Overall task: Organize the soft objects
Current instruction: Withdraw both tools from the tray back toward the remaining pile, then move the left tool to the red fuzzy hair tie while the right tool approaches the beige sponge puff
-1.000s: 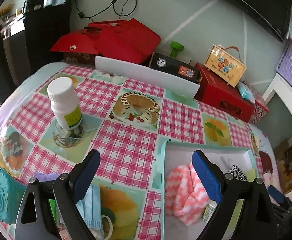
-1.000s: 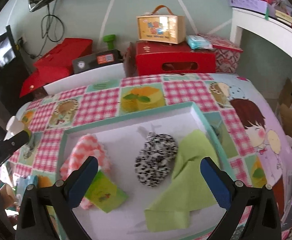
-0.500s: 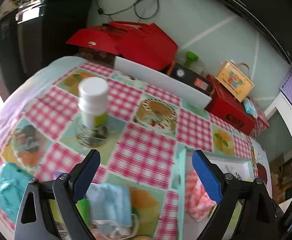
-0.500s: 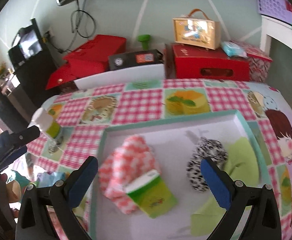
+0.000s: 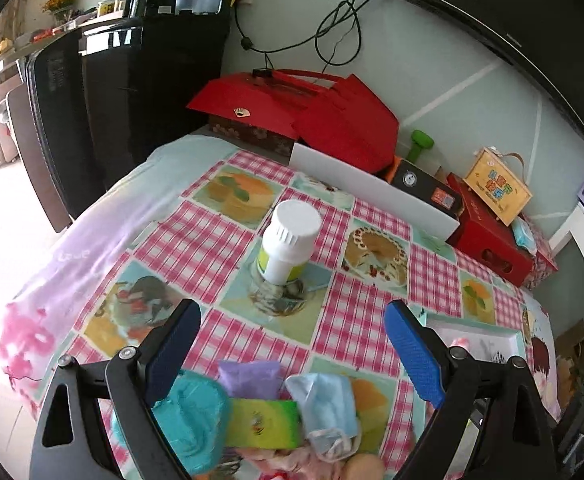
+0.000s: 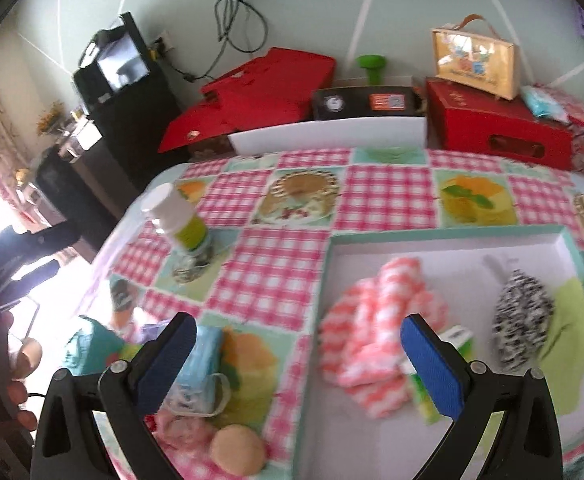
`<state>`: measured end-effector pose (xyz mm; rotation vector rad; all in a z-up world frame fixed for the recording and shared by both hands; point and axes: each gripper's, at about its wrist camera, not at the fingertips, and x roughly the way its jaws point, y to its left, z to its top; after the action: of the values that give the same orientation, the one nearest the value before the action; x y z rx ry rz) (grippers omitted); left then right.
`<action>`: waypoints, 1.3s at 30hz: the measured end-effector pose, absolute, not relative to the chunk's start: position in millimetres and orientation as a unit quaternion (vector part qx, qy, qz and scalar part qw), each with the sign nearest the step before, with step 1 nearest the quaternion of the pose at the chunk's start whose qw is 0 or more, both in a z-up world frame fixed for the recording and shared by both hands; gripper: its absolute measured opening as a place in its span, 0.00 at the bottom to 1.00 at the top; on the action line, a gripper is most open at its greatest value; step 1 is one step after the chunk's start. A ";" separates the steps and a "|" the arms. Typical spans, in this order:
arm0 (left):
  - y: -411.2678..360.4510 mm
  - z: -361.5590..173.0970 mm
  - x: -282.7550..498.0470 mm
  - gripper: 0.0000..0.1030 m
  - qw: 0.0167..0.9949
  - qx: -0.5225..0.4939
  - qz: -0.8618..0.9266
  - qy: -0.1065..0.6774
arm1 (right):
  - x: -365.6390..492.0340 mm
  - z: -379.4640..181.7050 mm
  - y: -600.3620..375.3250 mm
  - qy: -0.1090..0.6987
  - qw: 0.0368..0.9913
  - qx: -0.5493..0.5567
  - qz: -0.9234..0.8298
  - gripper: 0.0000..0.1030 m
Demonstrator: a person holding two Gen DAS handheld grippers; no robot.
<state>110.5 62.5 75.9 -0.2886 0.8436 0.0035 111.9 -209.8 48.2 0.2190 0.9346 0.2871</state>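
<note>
Soft objects (image 5: pixel 323 412) heaped at the tabletop's near edge could slide off if either wide-open, empty gripper (image 5: pixel 292 348) (image 6: pixel 297 360) nudges them.

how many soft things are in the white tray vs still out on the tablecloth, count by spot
In the tray: 3, pink-white cloth, speckled pouch, green cloth.
On the tablecloth: 3 clear, teal cloth, purple pouch, blue mask.
Total: 6
</note>
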 end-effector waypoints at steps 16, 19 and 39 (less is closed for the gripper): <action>69.7 68.4 41.8 0.91 0.889 -0.126 -0.029 0.439 | 68.1 43.4 -158.8 0.465 0.865 0.018 0.185 1.00; 73.1 55.7 26.6 0.91 0.886 -0.120 -0.023 0.448 | 49.5 39.6 -151.2 0.472 0.862 -0.004 0.187 1.00; 64.8 -24.3 -6.4 0.91 0.832 -0.090 -0.029 0.547 | 4.5 -3.1 -132.6 0.515 0.836 -0.067 0.177 1.00</action>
<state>-6.4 64.8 -24.3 -0.1909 1.1592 -0.0610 4.5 -132.6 -3.1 -0.1416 1.0913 0.3746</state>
